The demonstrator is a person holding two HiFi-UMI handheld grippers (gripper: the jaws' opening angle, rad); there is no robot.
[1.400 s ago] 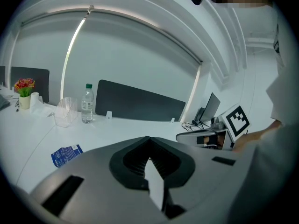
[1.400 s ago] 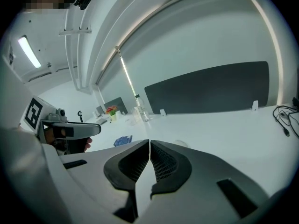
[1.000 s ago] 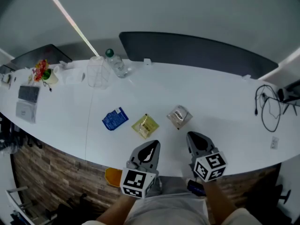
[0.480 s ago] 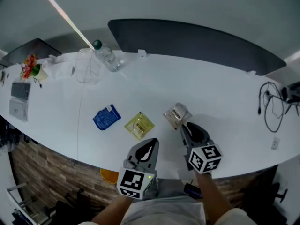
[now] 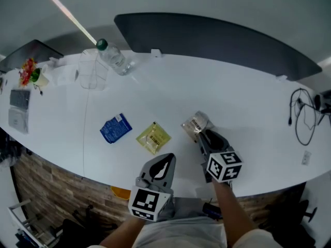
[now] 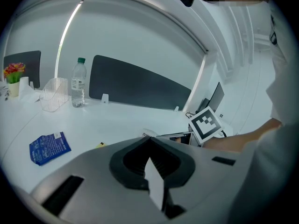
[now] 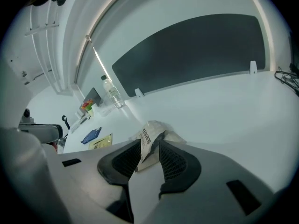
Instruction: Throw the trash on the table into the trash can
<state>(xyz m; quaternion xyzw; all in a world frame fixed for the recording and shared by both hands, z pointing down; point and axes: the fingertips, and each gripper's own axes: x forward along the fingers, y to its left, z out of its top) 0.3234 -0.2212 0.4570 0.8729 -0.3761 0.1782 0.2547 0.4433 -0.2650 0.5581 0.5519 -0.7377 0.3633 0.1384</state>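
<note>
Head view: clear holder (image 5: 93,72), bottle (image 5: 113,60) at 11 o'clock on table (image 5: 232,102); blue packet (image 5: 115,128), yellow packet (image 5: 153,137) near front edge; bare room toward 2 o'clock.
Left gripper view: left gripper (image 6: 150,140) jaws pressed together.
Right gripper view: right gripper (image 7: 150,146) jaws, just opening, spread around crumpled wrapper (image 7: 150,135).

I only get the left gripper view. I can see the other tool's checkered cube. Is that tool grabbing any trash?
Observer: Nearly. In the right gripper view, a crumpled clear wrapper stands between the right tool's jaws. They have just been opening and don't seem to pinch it.
Operator: Is there more trash than my blue packet?
Observer: Yes. The head view shows a yellow packet lying between the blue packet and the wrapper. The left tool hides nearly all of it from you.
</note>
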